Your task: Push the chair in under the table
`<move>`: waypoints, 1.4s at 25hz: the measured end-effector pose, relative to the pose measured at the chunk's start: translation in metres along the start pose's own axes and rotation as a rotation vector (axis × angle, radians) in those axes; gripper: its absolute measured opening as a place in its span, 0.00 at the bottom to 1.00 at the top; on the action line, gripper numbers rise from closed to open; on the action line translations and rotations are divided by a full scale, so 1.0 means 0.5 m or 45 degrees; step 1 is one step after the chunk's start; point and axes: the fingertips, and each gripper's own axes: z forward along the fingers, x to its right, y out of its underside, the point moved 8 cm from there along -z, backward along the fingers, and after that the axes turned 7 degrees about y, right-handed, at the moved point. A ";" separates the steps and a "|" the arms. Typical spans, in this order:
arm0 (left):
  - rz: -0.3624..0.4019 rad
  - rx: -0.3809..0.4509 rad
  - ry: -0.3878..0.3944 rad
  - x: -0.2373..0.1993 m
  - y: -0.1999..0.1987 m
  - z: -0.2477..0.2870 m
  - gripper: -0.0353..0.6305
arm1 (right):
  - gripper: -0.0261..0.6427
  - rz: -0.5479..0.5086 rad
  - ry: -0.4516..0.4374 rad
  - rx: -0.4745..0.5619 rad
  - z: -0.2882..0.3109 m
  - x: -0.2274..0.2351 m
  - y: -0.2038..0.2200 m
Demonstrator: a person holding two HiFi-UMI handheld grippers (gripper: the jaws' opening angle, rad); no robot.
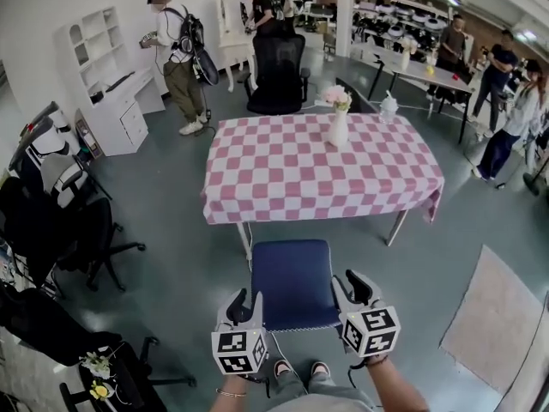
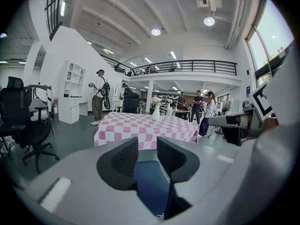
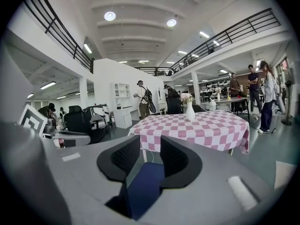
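Note:
A blue-seated chair [image 1: 292, 281] with a white frame stands just in front of the table [image 1: 317, 174], its front edge close to the hanging pink-and-white checked cloth. A white vase of flowers [image 1: 337, 123] stands on the table. My left gripper [image 1: 246, 305] is at the chair's back left and my right gripper [image 1: 350, 288] at its back right. In the left gripper view the jaws [image 2: 147, 149] hold a blue chair panel [image 2: 150, 184] between them. The right gripper view shows the same: jaws [image 3: 150, 150] closed on the blue panel [image 3: 143, 186]. The table [image 2: 145, 128] [image 3: 197, 128] lies straight ahead.
A black office chair [image 1: 276, 71] stands behind the table, and more black chairs [image 1: 73, 230] crowd the left. A white desk and shelf [image 1: 111, 88] line the far left wall. A beige rug [image 1: 493, 316] lies at the right. Several people stand at the back and right.

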 end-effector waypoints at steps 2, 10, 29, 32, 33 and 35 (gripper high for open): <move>0.024 -0.025 0.042 0.018 0.013 0.002 0.24 | 0.22 -0.043 -0.034 -0.020 -0.008 0.003 0.006; 0.116 -0.134 0.177 0.051 0.029 0.001 0.24 | 0.22 -0.128 -0.173 -0.104 -0.014 -0.004 0.029; 0.570 -0.789 0.664 0.076 0.164 -0.001 0.28 | 0.22 -0.630 -0.696 -0.613 0.014 -0.049 0.182; 0.797 -0.868 0.667 0.082 0.172 0.009 0.29 | 0.22 -0.719 -0.735 -0.681 0.017 -0.052 0.207; 0.864 -0.895 0.670 0.086 0.176 0.010 0.29 | 0.22 -0.754 -0.748 -0.710 0.016 -0.052 0.217; 0.955 -0.940 0.685 0.089 0.185 0.016 0.29 | 0.22 -0.836 -0.775 -0.765 0.019 -0.052 0.233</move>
